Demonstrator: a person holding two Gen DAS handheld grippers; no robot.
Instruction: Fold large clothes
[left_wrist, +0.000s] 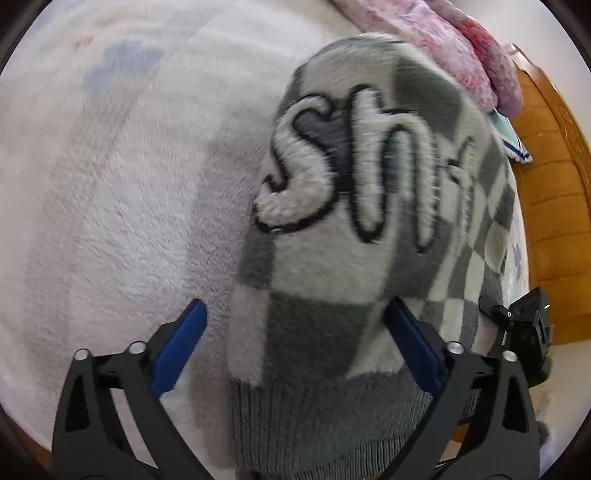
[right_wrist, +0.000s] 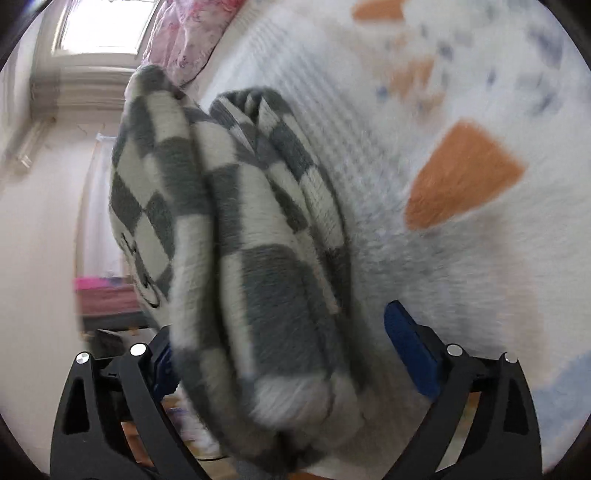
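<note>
The fuzzy grey-and-white checkered knit sweater (left_wrist: 369, 229), with its raised white lettering outlined in black, fills the centre and right of the left wrist view and the centre-left of the right wrist view (right_wrist: 236, 258), bunched into several layers over the white fleece blanket with orange and blue patches (right_wrist: 443, 258). Its long axis runs from the bottom of each frame up and away, straight out from both tools.

The left gripper (left_wrist: 295, 347) stands spread wide, the ribbed grey hem lying between its blue pads without being pinched. The right gripper (right_wrist: 280, 354) is likewise spread, the folded bundle sitting in the gap; whether either pad presses the cloth I cannot tell. Both look about equally near.

I count one sweater, two grippers, one blanket, and one pink floral quilt (left_wrist: 443, 37) at upper right.
</note>
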